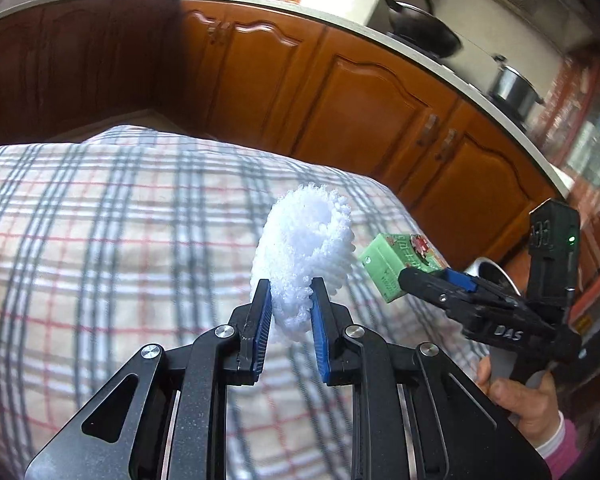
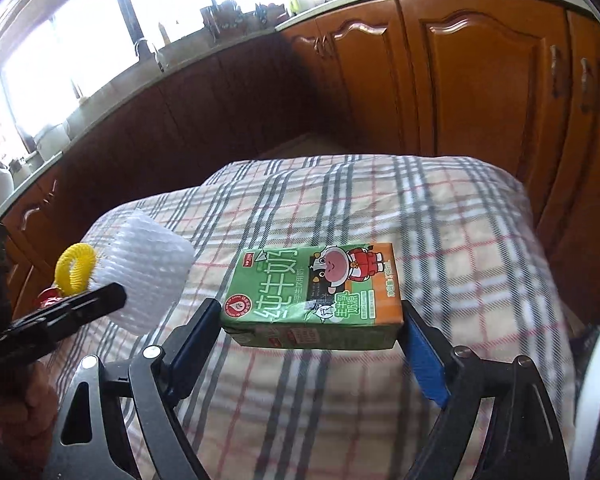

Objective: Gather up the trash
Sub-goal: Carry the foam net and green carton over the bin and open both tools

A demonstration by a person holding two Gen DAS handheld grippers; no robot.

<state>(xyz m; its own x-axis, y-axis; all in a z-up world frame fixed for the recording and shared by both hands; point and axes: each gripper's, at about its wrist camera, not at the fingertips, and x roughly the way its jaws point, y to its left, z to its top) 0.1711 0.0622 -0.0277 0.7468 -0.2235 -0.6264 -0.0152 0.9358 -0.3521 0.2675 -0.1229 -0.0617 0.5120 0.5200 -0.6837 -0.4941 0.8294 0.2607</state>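
Note:
My left gripper (image 1: 290, 294) is shut on a white foam fruit net (image 1: 304, 256) and holds it above the plaid tablecloth (image 1: 120, 216). The net also shows in the right wrist view (image 2: 148, 268), at the left, held by the left gripper (image 2: 100, 304). My right gripper (image 2: 312, 320) is shut on a green milk carton (image 2: 316, 292), gripped by its two ends, above the cloth (image 2: 440, 220). In the left wrist view the right gripper (image 1: 420, 276) holds the carton (image 1: 396, 264) just right of the net.
Brown kitchen cabinets (image 1: 340, 92) run behind the table under a countertop with a wok (image 1: 424, 28) and a pot (image 1: 512, 88). A round white rim (image 1: 496, 272), perhaps a bin, sits low at the right and also shows in the right wrist view (image 2: 596, 380). A yellow coil (image 2: 76, 268) hangs by the left gripper.

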